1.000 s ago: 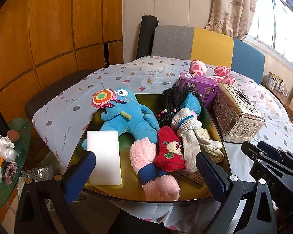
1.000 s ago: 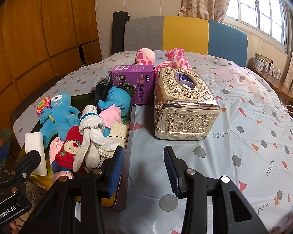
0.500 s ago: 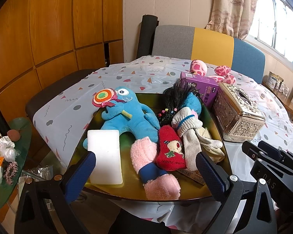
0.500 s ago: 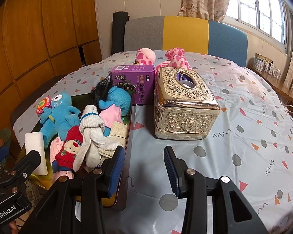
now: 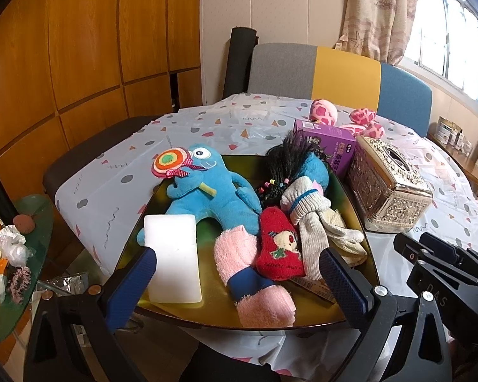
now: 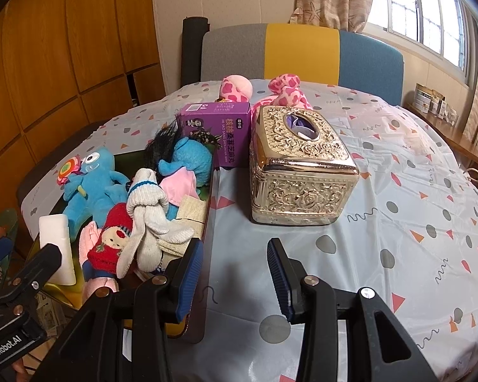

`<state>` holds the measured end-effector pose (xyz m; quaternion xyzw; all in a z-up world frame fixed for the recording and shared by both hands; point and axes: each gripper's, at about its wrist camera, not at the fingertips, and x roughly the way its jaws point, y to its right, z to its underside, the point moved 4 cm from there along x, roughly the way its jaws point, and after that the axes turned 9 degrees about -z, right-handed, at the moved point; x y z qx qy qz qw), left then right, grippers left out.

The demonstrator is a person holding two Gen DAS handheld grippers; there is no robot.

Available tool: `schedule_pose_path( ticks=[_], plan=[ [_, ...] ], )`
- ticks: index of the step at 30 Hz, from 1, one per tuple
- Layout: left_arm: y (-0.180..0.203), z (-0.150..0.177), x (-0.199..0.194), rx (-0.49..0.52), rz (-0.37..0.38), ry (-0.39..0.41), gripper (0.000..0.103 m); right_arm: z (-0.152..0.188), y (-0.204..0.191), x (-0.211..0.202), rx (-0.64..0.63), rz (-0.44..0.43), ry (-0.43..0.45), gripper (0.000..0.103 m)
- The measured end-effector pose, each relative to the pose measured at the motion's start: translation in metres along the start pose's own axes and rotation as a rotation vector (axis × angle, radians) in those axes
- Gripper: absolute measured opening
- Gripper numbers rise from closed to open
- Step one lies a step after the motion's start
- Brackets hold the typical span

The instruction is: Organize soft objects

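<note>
A dark tray [image 5: 188, 318] at the table's near left corner holds a blue plush monster [image 5: 213, 197], a white sponge block [image 5: 172, 254], a pink sock [image 5: 264, 305], a red sock [image 5: 278, 245], grey-white socks [image 5: 309, 216] and a black-haired blue doll [image 5: 312, 168]. My left gripper [image 5: 236, 254] hovers before the tray's front edge. Its jaws stand wide and are closing, and the pads touch nothing. My right gripper [image 6: 234, 245] is open over bare tablecloth right of the tray [image 6: 207, 222]. A pink spotted plush [image 6: 235, 87] lies farther back.
A purple box [image 6: 220, 127] and a gold tissue box [image 6: 299, 172] stand right of the tray. A grey, yellow and blue chair back [image 6: 299, 51] rises beyond the table. A cluttered glass side table [image 5: 12, 254] sits low on the left.
</note>
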<state>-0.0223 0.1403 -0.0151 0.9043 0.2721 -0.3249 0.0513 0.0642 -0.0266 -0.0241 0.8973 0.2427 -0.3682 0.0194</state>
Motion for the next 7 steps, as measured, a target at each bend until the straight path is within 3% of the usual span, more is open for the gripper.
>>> schedule_pose_path(
  ticks=[4, 7],
  plan=[
    [-0.0007, -0.0001, -0.0001, 0.001, -0.005, 0.009, 0.096, 0.0009, 0.0008, 0.0021, 0.005, -0.001, -0.004, 0.042],
    [0.0001, -0.0007, 0.0036, 0.002, 0.006, -0.015, 0.103, 0.0011, 0.0069, 0.0058, 0.03, -0.009, -0.015, 0.042]
  ],
)
